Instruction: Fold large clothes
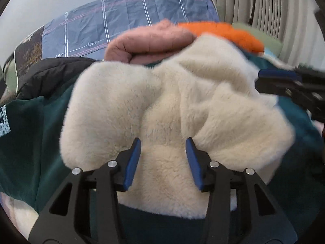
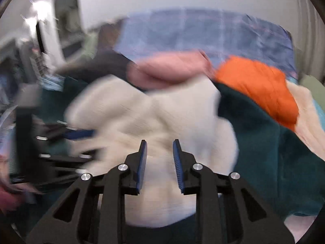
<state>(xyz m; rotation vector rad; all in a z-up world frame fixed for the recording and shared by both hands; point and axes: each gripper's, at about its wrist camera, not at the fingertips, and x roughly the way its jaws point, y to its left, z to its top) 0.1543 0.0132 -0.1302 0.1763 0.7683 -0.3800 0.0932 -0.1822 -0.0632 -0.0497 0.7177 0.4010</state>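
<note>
Left wrist: plaid bedsheet [image 1: 130,18], pleated curtain [image 1: 264,10]

The left gripper [image 1: 163,142] sits at the bottom centre of its view, blue pads [image 1: 133,162] spread wide with a clear gap. The right gripper [image 2: 159,143], also bottom centre, has its jaws parted more narrowly; its view is motion-blurred. Each gripper shows at the other view's edge.

Fluffy cream fleece lining [image 1: 172,105] on smooth dark green cloth [image 1: 30,142], matt black plastic gripper [image 1: 163,158] with shiny metal pins [image 1: 112,164].
</note>
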